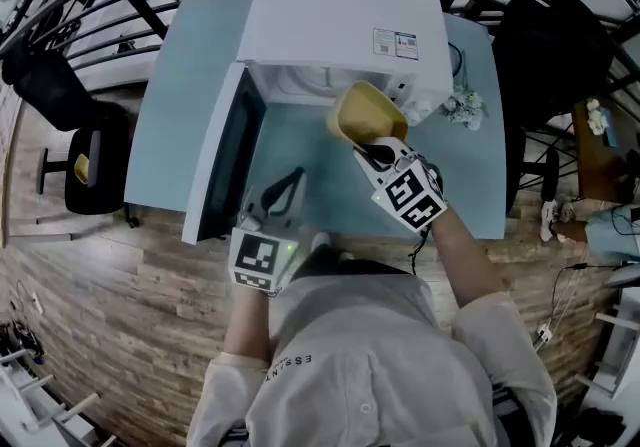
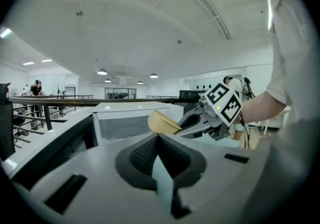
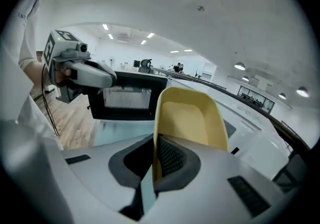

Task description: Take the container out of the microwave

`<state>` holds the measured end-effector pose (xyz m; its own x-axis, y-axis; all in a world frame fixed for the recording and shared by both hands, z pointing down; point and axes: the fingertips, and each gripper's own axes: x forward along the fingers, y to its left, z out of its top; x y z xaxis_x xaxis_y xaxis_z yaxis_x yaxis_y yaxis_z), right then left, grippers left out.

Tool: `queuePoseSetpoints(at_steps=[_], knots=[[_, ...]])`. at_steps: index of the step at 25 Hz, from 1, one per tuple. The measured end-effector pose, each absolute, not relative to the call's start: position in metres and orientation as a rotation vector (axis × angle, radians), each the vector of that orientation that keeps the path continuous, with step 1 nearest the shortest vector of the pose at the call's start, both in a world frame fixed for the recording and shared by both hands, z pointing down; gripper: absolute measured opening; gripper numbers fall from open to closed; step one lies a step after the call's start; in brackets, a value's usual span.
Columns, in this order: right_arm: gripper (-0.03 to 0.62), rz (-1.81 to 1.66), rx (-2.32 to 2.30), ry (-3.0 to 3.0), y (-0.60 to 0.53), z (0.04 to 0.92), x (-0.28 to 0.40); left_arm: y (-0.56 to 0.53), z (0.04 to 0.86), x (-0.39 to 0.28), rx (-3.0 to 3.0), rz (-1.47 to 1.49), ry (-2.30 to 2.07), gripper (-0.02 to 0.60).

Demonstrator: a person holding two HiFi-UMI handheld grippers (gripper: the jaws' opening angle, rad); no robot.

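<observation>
Left claw, nearest me, is pinched shut on nothing. Right claw is clamped on the near wall of the yellow container, which tilts up just past its tips, outside the open microwave beyond. Looks like the carry-out step. Next it probably needs a bare bit of table to land on.

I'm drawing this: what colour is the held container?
Yellow; the container shows best in the right gripper view.
</observation>
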<state>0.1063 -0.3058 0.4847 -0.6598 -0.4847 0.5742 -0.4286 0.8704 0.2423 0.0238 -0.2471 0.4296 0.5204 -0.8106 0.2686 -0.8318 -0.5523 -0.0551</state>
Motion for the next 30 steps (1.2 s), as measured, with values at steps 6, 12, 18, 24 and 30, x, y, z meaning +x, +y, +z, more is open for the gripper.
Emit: queuePoseSetpoints(at_steps=[6, 12, 18, 24, 30], knots=[[0.018, -0.065, 0.836, -2.532, -0.278, 0.437, 0.128, -0.236, 0.406, 0.030, 2.704, 0.400, -1.496, -0.006], [0.020, -0.075, 1.056, -2.659, -0.261, 0.389, 0.158, -0.227, 0.379, 0.038, 2.752, 0.384, -1.540, -0.006], [0.018, -0.081, 1.196, -2.753, -0.243, 0.361, 0.181, -0.222, 0.364, 0.036, 2.717, 0.347, -1.594, -0.006], [0.017, -0.198, 1.305, -2.798, -0.228, 0.340, 0.206, -0.219, 0.349, 0.049, 2.749, 0.315, -1.624, -0.006], [0.017, -0.208, 1.293, -2.797, -0.220, 0.347, 0.220, -0.213, 0.352, 0.065, 2.757, 0.322, -1.634, -0.006]])
